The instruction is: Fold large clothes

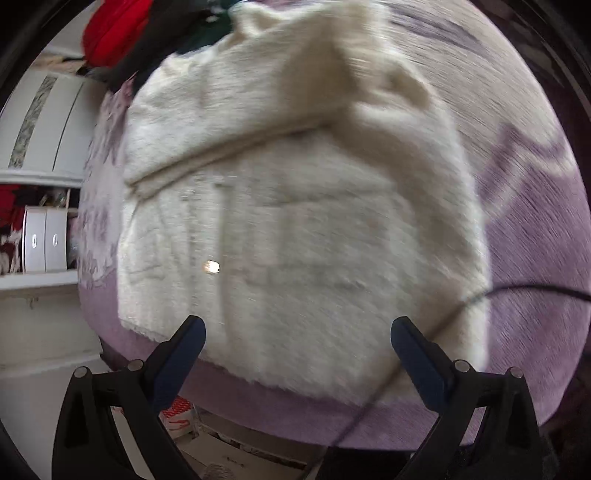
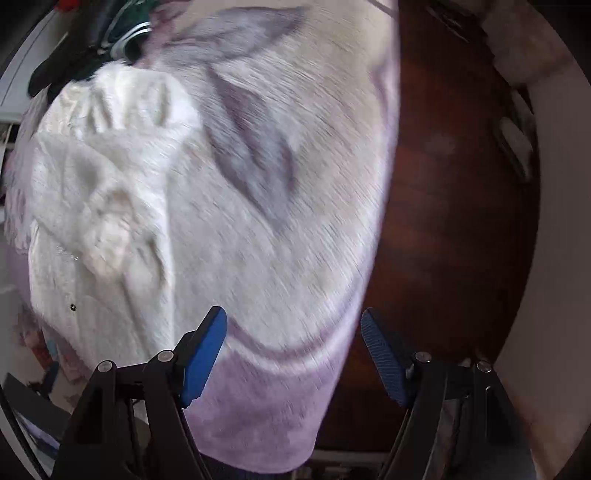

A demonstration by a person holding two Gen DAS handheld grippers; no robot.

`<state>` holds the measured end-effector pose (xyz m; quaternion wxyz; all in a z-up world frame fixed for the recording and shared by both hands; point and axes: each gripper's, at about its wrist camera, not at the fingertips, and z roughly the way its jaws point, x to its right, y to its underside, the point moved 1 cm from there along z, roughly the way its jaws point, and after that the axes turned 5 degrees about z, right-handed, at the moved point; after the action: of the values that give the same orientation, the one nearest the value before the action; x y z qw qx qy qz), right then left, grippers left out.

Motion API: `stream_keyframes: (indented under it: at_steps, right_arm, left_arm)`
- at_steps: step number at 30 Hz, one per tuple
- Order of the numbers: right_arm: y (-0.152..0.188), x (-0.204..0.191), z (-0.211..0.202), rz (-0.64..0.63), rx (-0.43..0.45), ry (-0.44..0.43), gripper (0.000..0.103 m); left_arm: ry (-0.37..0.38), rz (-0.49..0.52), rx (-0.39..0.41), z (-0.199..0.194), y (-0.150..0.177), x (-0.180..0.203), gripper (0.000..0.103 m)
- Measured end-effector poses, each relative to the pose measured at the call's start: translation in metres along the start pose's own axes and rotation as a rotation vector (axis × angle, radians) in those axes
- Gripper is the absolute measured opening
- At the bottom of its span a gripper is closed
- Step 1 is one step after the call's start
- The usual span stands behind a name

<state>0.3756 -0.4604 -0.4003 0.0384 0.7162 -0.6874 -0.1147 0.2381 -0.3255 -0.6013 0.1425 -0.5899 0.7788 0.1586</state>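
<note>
The fluffy white sweater point(image 1: 288, 221) lies on my purple blanket point(image 1: 535, 251). Both claws, left point(image 1: 297, 334) and right point(image 2: 293, 326), are wide open, holding nothing. I should grab the bottom corners evenly.

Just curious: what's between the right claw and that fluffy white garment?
Only the purple bedspread, seen in the right wrist view; the open right claw hovers apart from the white garment.

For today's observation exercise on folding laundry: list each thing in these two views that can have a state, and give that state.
Fluffy cream-white garment: lying on the bed, partly folded, upper part bunched.
Lilac patterned bedspread: spread under the garment.
Left gripper: open, holding nothing.
Right gripper: open, holding nothing.
Red clothing: piled behind the garment.
</note>
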Motion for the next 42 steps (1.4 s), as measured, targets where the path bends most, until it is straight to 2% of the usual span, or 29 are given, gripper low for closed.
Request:
stream_keyframes:
  at_steps: [3,8,11,15,19,21,24,26,28,29,30,31,32,35,38,40,42]
  right_arm:
    - [0.033,0.041,0.004,0.05,-0.014,0.089,0.077]
    - [0.094,0.111,0.003,0.16,-0.07,0.153,0.077]
    - [0.12,0.141,0.01,0.203,-0.126,0.191,0.077]
    - [0.142,0.169,0.032,0.168,-0.163,0.392,0.077]
    - [0.147,0.189,0.033,0.255,-0.169,0.339,0.077]
    - [0.143,0.186,0.032,0.282,-0.153,0.285,0.077]
    - [0.124,0.164,0.032,0.256,-0.111,0.22,0.077]
    - [0.11,0.142,0.034,0.241,-0.078,0.129,0.077]
    - [0.092,0.123,0.035,0.236,-0.045,0.009,0.077]
    - [0.08,0.112,0.035,0.226,-0.037,-0.073,0.077]
    - [0.069,0.103,0.035,0.219,-0.03,-0.151,0.077]
    - [0.057,0.093,0.036,0.21,-0.021,-0.227,0.077]
    - [0.044,0.083,0.037,0.194,-0.013,-0.299,0.077]
    - [0.007,0.039,0.048,0.109,-0.005,-0.494,0.077]
    - [-0.024,0.004,0.062,0.097,-0.005,-0.685,0.085]
    - [-0.036,-0.013,0.081,0.121,-0.021,-0.771,0.085]
    - [-0.047,-0.022,0.09,0.15,-0.02,-0.79,0.086]
  left_arm:
    - [0.079,0.03,-0.01,-0.009,0.007,0.035,0.103]
    - [0.081,0.09,0.023,-0.01,0.006,0.071,0.103]
    - [0.13,0.099,0.007,-0.004,0.006,0.078,0.103]
    - [0.123,0.08,0.067,-0.018,0.003,0.07,0.103]
    - [0.151,0.101,0.045,-0.013,0.002,0.074,0.103]
    - [0.14,0.13,0.042,-0.009,0.001,0.082,0.103]
    - [0.059,0.222,0.029,0.012,0.001,0.102,0.103]
    - [-0.005,0.252,0.016,0.033,0.001,0.106,0.103]
    - [-0.021,0.247,0.033,0.042,0.001,0.096,0.1]
    - [-0.044,0.239,0.054,0.041,0.002,0.088,0.079]
    - [-0.086,0.227,0.074,0.039,0.003,0.078,0.041]
    - [-0.093,0.213,0.084,0.036,0.005,0.07,0.026]
    - [-0.078,0.184,0.093,0.032,0.005,0.059,0.02]
    - [-0.074,0.116,0.128,0.018,0.007,0.033,0.015]
    - [-0.163,0.096,0.168,0.005,0.007,0.019,0.015]
    - [-0.202,0.074,0.184,0.001,0.007,0.012,0.015]
    - [-0.26,0.076,0.196,0.001,0.006,0.008,0.015]
